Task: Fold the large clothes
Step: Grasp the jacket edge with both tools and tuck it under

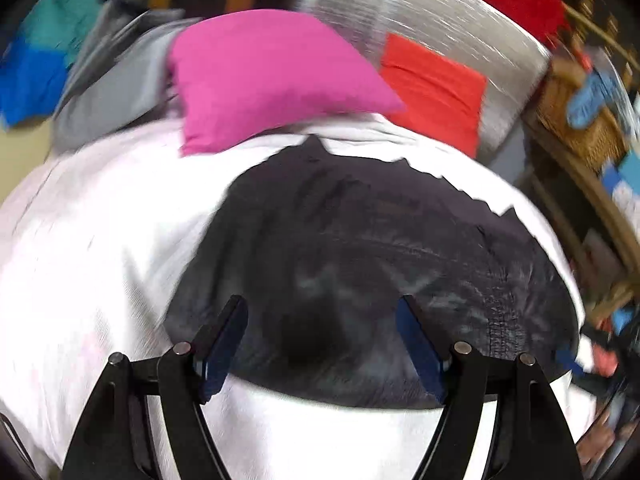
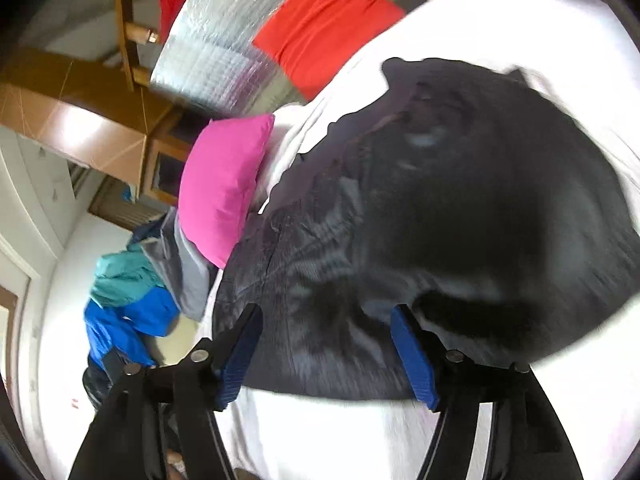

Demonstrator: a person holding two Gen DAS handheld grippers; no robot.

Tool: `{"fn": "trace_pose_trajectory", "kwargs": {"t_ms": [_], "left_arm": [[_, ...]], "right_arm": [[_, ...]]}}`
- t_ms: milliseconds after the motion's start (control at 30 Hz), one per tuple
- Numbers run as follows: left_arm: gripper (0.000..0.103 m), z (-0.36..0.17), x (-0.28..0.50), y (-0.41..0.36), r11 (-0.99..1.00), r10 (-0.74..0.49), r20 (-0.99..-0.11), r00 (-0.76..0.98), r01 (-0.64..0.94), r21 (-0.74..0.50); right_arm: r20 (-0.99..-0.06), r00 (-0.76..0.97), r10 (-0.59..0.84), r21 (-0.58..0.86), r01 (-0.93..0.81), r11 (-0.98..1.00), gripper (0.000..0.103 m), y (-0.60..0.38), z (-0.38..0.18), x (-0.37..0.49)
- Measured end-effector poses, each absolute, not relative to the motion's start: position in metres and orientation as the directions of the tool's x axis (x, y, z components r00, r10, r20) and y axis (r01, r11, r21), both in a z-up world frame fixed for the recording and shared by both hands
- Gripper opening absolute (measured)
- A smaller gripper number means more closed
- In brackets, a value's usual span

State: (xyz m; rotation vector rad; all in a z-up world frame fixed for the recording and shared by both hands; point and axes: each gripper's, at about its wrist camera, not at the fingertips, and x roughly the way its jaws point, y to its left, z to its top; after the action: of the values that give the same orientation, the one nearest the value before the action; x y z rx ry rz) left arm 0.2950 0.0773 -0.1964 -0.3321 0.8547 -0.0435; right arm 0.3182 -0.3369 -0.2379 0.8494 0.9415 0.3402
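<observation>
Both hand-held grippers, left (image 1: 322, 334) and right (image 2: 326, 344), gape empty over one black garment (image 1: 360, 248) beside two pillows.

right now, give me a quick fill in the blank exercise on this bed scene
The dark folded garment lies on a ____ bedsheet.
The cushion nearest the garment's far edge is ____.
Both the left gripper and the right gripper have their jaws ____.
The flat cloth against the silver quilted cover is ____.

Missing words: white; pink; open; red

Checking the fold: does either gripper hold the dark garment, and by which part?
Nothing is held. The left gripper and right gripper stand open over the dark garment.
</observation>
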Motion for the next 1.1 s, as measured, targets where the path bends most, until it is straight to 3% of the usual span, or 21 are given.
{"fn": "trace_pose_trajectory", "kwargs": {"t_ms": [167,367,500,633,667,700,733,833,1000,1100], "left_arm": [[0.078,-0.218,0.270,0.116,0.857,-0.245,-0.748,0.617,-0.223,-0.465],[0.080,-0.248,0.271,0.147,0.756,-0.255,-0.773,0.581,-0.378,-0.534],[0.080,-0.269,0.277,0.166,0.627,-0.302,-0.743,0.598,-0.462,-0.627],[0.077,-0.277,0.289,0.163,0.579,-0.352,-0.690,0.632,-0.433,-0.691],[0.071,-0.277,0.292,0.160,0.574,-0.359,-0.675,0.645,-0.418,-0.704],[0.051,-0.277,0.294,0.159,0.576,-0.358,-0.665,0.655,-0.406,-0.710],[0.047,-0.273,0.297,0.154,0.604,-0.332,-0.674,0.660,-0.400,-0.689],[0.032,-0.268,0.301,0.154,0.622,-0.326,-0.664,0.673,-0.376,-0.686],[0.024,-0.241,0.289,0.153,0.692,-0.291,-0.622,0.727,-0.289,-0.661],[0.024,-0.247,0.288,0.153,0.722,-0.275,-0.662,0.697,-0.304,-0.621]], "right_arm": [[-0.584,0.546,0.601,0.799,0.254,0.545,0.076,-0.368,-0.266,0.281],[-0.584,0.605,0.542,0.812,0.427,0.398,0.077,-0.398,-0.297,0.282],[-0.530,0.702,0.476,0.848,0.420,0.325,0.077,-0.412,-0.301,0.294],[-0.529,0.718,0.452,0.845,0.399,0.355,0.076,-0.405,-0.302,0.305],[-0.534,0.721,0.441,0.840,0.397,0.369,0.073,-0.406,-0.300,0.304],[-0.553,0.718,0.423,0.825,0.404,0.394,0.059,-0.404,-0.298,0.304],[-0.566,0.712,0.415,0.815,0.407,0.413,0.050,-0.401,-0.297,0.304],[-0.544,0.737,0.400,0.823,0.377,0.426,0.040,-0.400,-0.287,0.302],[-0.519,0.779,0.353,0.796,0.289,0.531,0.037,-0.392,-0.257,0.293],[-0.602,0.719,0.348,0.747,0.352,0.564,0.037,-0.390,-0.269,0.291]]}}
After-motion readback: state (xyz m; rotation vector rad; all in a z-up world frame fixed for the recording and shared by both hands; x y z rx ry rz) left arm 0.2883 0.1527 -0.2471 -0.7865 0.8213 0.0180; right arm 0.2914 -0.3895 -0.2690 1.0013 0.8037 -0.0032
